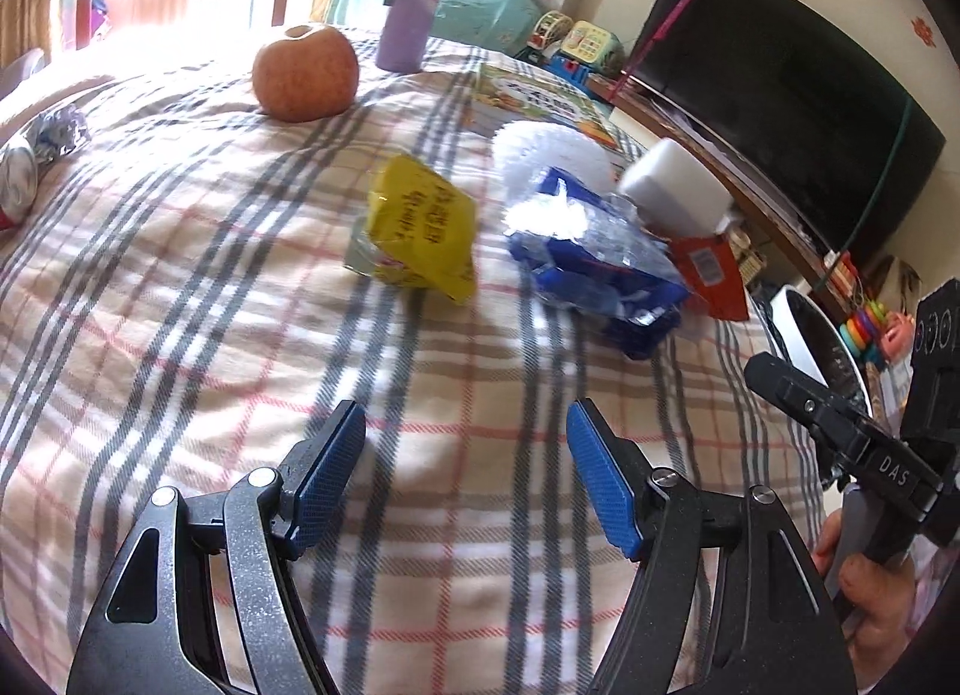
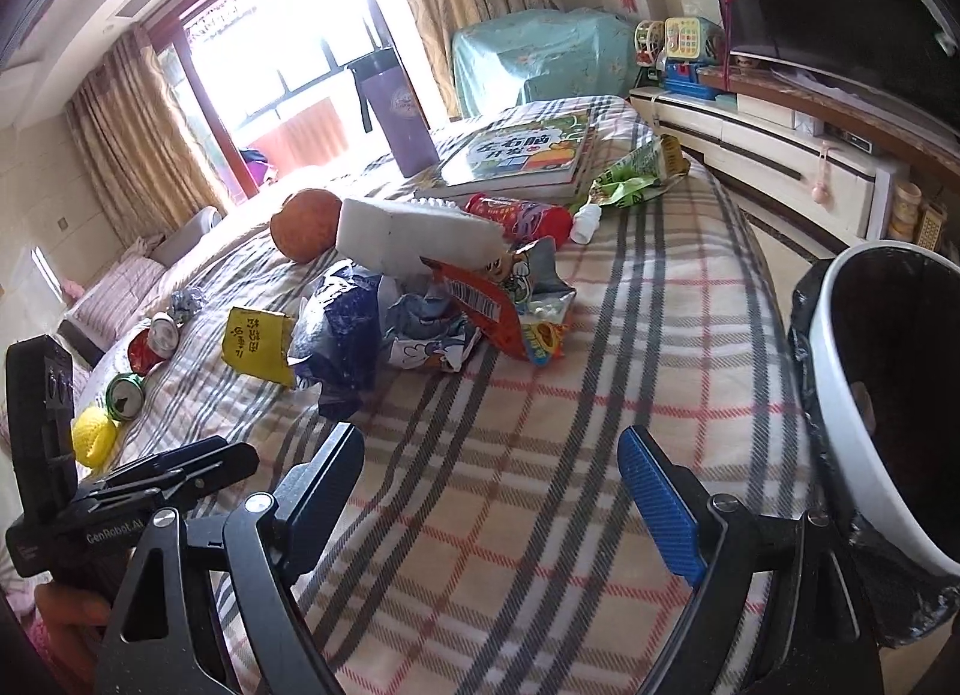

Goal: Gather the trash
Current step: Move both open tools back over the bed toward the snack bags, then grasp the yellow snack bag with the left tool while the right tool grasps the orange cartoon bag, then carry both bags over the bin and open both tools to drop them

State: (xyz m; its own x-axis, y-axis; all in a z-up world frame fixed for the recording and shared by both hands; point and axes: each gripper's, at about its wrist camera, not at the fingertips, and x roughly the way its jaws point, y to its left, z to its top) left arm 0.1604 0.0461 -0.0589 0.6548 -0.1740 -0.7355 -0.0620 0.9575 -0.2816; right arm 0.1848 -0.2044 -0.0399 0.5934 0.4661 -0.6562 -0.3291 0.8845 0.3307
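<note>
While both grippers, left and right, hang wide open and empty over the plaid cloth, wrappers lie beyond, bin at right.

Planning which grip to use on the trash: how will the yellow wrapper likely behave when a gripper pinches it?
The yellow wrapper is crumpled and stands partly up off the plaid blanket, so it is probably thin, floppy and very light. It looks like glossy film, so it may slip between the pads. It will likely crush flat rather than roll.
</note>
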